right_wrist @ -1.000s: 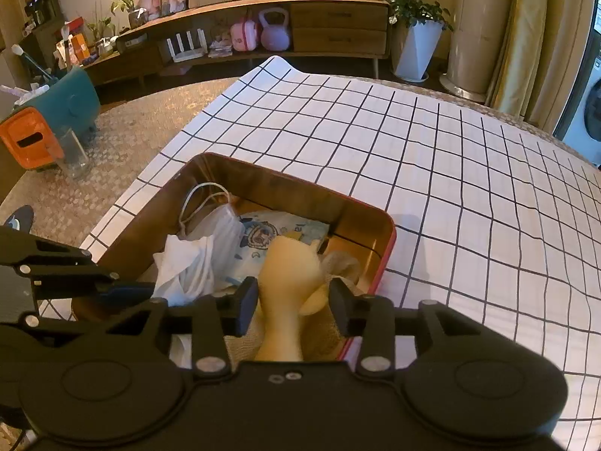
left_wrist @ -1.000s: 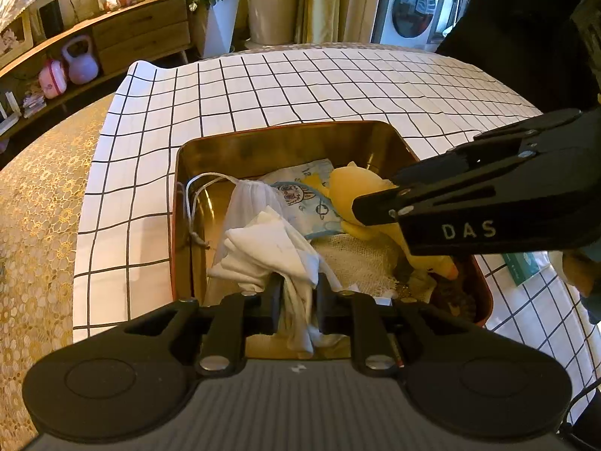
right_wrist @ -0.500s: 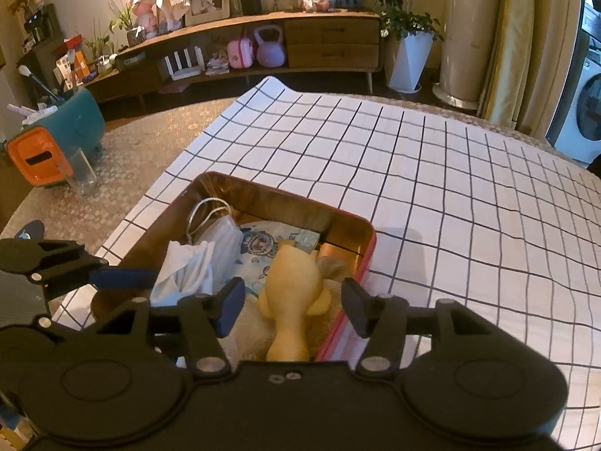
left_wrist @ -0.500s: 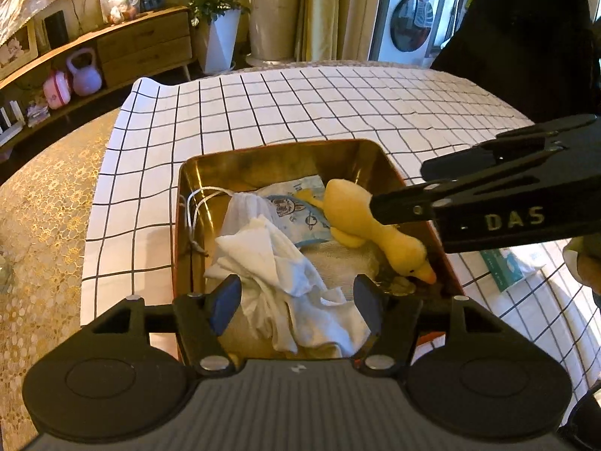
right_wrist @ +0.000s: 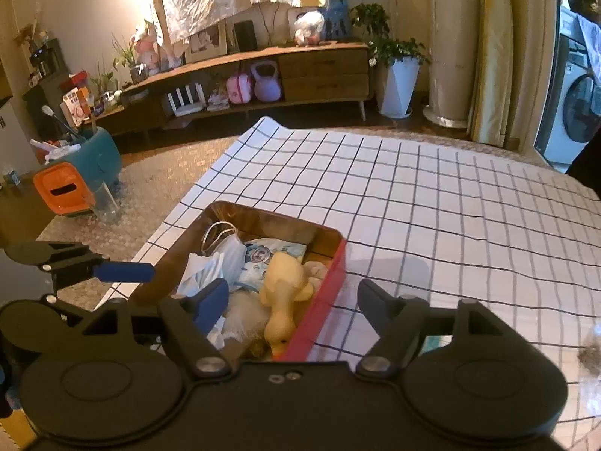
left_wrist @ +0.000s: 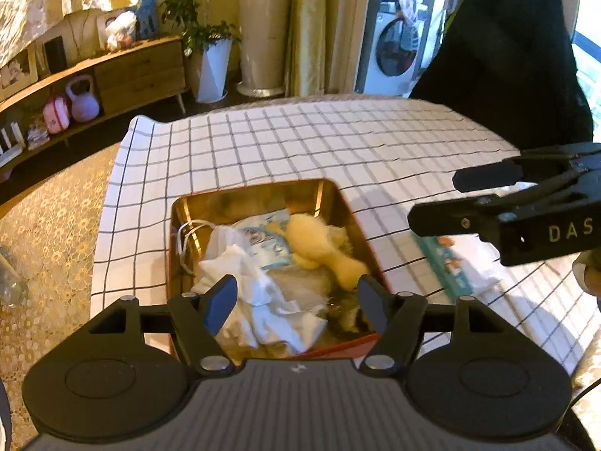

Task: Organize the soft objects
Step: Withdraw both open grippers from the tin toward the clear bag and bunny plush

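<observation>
A red tin tray (left_wrist: 175,248) with a gold inside holds a white cloth (left_wrist: 263,300), a face mask (left_wrist: 221,235), a blue printed tissue packet (left_wrist: 268,238) and a yellow plush duck (left_wrist: 319,242). My left gripper (left_wrist: 296,295) hangs above the tray's near end, jaws opening, the cloth lying loose below them. From the right my right gripper (left_wrist: 434,201) comes in, also opening and holding nothing. In the right wrist view that gripper (right_wrist: 291,293) hovers over the duck (right_wrist: 283,293) and the tray's red wall (right_wrist: 323,304).
The tray sits on a white checked cloth (left_wrist: 300,143) spread over a gold patterned table. A second tissue packet (left_wrist: 450,267) lies right of the tray. A person in dark clothes (left_wrist: 507,56) stands at the far right. A brown furry thing (right_wrist: 589,355) lies at the right edge.
The left gripper let go of the white cloth and the right one let go of the duck. Both opened wide, rose and drew back from the tray.
</observation>
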`<state>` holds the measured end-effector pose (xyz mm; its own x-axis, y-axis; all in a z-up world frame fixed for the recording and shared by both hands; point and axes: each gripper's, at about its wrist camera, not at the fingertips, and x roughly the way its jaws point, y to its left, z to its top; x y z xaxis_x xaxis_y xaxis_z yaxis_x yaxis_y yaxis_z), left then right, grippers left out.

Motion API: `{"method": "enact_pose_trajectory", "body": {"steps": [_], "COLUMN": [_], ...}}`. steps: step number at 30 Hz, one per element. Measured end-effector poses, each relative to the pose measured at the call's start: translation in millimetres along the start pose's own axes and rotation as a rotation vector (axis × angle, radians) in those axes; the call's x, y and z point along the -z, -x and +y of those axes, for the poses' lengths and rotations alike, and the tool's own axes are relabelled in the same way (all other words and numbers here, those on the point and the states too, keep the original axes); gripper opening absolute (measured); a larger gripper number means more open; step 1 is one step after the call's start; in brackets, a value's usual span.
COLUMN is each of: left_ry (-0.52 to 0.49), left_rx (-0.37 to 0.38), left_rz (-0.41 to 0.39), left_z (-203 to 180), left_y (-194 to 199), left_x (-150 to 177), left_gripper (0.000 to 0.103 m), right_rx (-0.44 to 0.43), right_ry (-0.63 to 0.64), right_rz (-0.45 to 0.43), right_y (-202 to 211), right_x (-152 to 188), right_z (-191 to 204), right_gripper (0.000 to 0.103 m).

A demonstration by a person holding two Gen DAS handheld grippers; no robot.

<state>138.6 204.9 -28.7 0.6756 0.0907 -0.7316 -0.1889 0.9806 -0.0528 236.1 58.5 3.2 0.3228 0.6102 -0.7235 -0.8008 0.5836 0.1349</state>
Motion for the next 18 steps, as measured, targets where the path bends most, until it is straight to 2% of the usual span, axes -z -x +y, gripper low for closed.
{"method": "enact_pose_trajectory", "body": {"steps": [4,12,14,18], "left_ry": [0.001,-0.029,-0.042,-0.055], "left_rx": [0.025,0.073,0.082,0.108], "left_rz": [-0.024,-0.063,-0.074,-0.095], "left_z": [-13.8,-49.9,-59.7,-81.4], "left_y": [12.2,28.1,31.0,33.7], "left_x": [-3.7,-10.9,-12.4,-16.0], "left_gripper": [0.075,0.078,0.084,0.084], "right_rx": [-0.002,0.005,0.015,0.045], "right_ry": [-0.003,-0.019,-0.023,-0.032], "right_rz": [-0.03,-0.1,-0.119,-0.155], "right_y": [23.1,73.0,84.8,107.7], "right_x": [6.1,25.0,31.1,46.3], "right_z": [-5.5,-22.3,-27.5,-40.9], "right_gripper": [0.081,0.089,0.091,0.093]}}
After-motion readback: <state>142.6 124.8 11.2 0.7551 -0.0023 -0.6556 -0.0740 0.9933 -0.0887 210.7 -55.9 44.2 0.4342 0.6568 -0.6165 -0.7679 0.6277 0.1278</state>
